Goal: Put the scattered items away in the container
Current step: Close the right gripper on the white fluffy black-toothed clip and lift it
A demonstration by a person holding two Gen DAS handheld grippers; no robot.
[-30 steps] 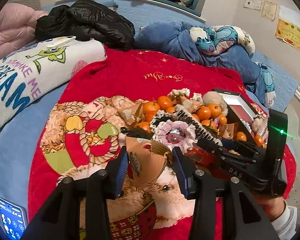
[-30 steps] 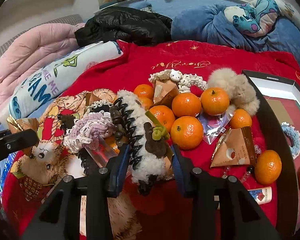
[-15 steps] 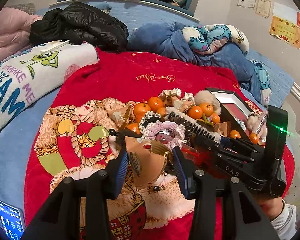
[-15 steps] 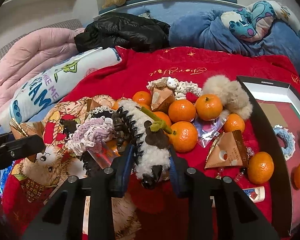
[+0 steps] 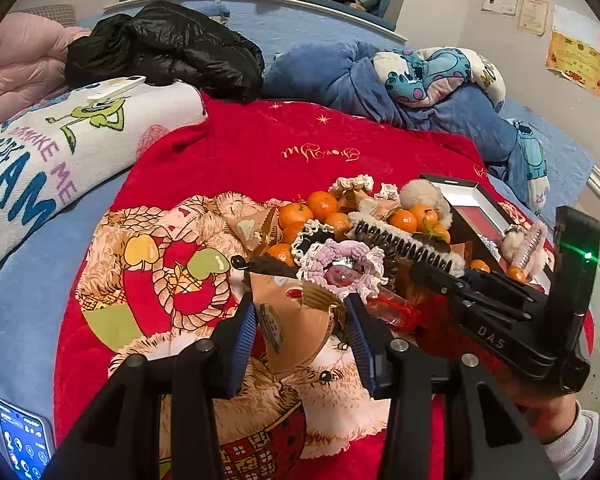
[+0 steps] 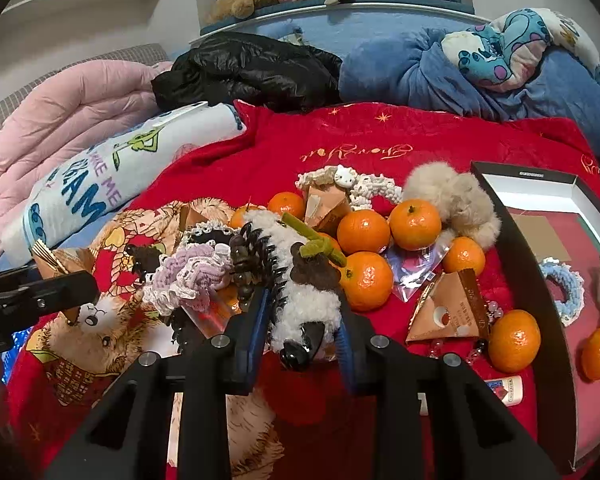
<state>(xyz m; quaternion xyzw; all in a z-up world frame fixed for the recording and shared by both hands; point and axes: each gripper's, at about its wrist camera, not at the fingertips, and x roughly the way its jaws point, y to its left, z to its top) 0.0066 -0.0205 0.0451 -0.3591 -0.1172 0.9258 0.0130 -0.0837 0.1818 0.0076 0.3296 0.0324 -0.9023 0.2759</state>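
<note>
1. Left wrist view showed the left gripper pinching a tan triangular packet between its blue pads, point toward the camera, over the red blanket.
2. Just right of it, the right gripper was pressed onto a fluffy white hair claw, whose long axis ran away from the fingers, toothed edge on the left.
3. Farther right lay the black box, its long wall running away from the camera; mandarins and another packet sat between it and the claw.
4. The coming move, I judge, turns on the box lying to the right of both grippers, the right one nearer.
5. The box's far right side was cut off in the right wrist view. I could not tell whether packet or claw was clear of the blanket.
</note>
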